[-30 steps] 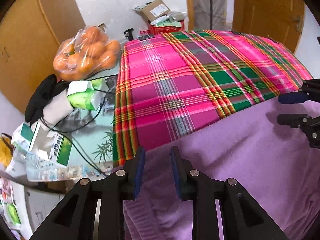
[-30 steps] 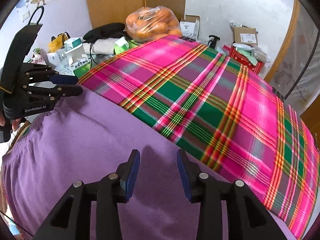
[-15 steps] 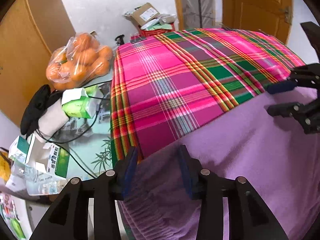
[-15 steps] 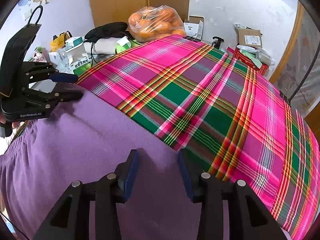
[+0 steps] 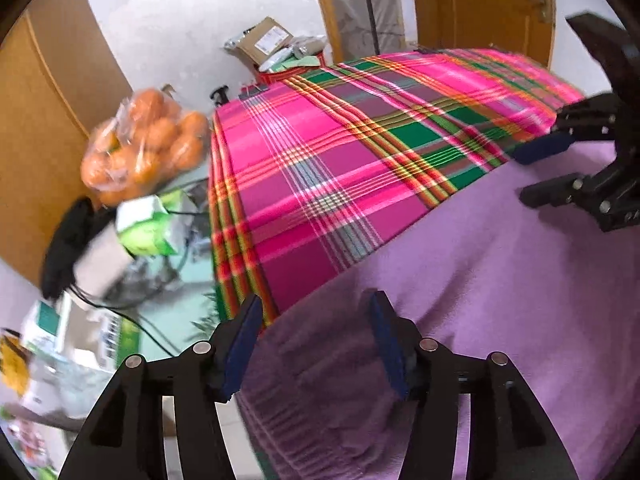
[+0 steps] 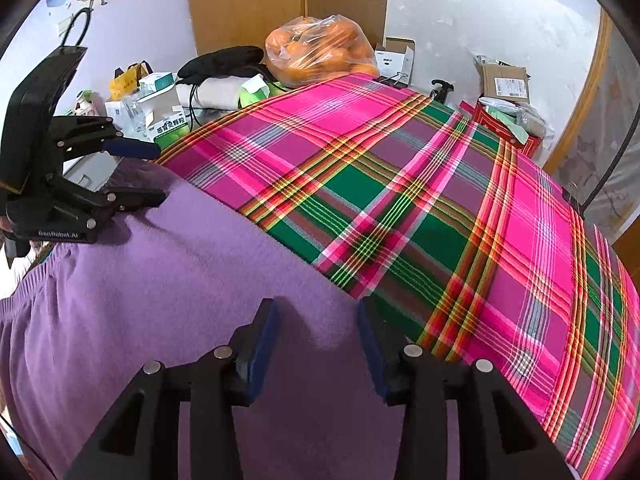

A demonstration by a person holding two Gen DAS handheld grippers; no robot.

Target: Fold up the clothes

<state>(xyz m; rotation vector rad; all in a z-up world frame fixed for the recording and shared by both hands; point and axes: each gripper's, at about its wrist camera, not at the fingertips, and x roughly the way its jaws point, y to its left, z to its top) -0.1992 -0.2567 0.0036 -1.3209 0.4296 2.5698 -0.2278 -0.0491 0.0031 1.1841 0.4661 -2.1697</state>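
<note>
a purple garment [image 6: 168, 320] lies spread flat on a pink and green plaid cloth [image 6: 420, 200], covering its near part; the far part of the cloth is bare. the garment's ribbed, gathered edge [image 5: 320, 400] sits at the cloth's left side, right under the left gripper [image 5: 316, 340].

the left gripper's jaws are spread wide, one blue pad on each side of that ribbed edge, holding nothing. in the right wrist view the same gripper [image 6: 148, 172] shows at the far left, fingers apart, the lower one touching or just above the garment's corner; i cannot tell which.

the right gripper [image 6: 316, 344] is also wide apart and empty, low over the garment near its far edge where purple meets plaid. from the left wrist view it [image 5: 532, 176] appears at the right, over the same edge.

beside the cloth, on the left, are a bag of oranges [image 6: 320, 56], a black item [image 6: 220, 60], small boxes [image 6: 164, 120] and a cable [image 5: 132, 304]. the left view is blurred there.
</note>
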